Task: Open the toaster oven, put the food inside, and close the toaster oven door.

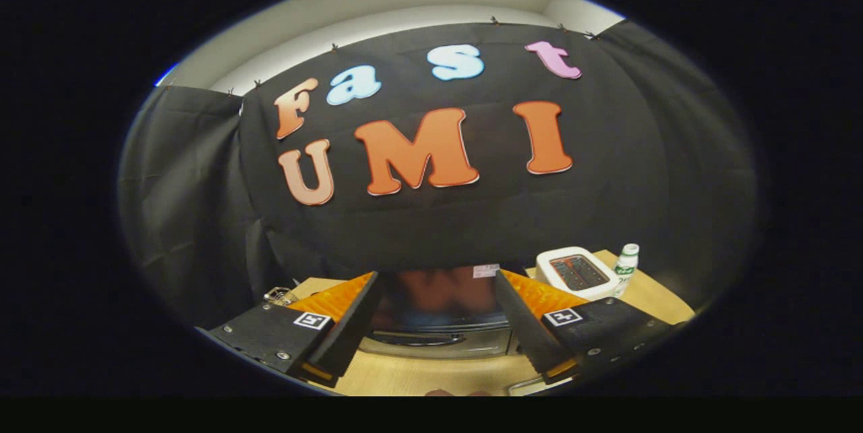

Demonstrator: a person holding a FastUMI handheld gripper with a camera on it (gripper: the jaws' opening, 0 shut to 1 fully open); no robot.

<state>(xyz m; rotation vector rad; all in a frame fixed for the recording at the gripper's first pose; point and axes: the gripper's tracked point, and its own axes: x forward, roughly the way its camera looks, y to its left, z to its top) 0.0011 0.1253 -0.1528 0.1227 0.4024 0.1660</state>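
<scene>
Light wooden table (431,373) carries a toaster oven (438,325) at centre, a white pop-up toaster (578,274) far right, and a small bottle (626,264) beside it.

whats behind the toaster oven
Directly behind the toaster oven hangs the black cloth wall. The oven's body covers the tabletop at its back. The open gripper frames its closed door.

The gripper (438,332) has wedge-shaped jaws, each bearing silver screws and a square black-and-white marker.
</scene>
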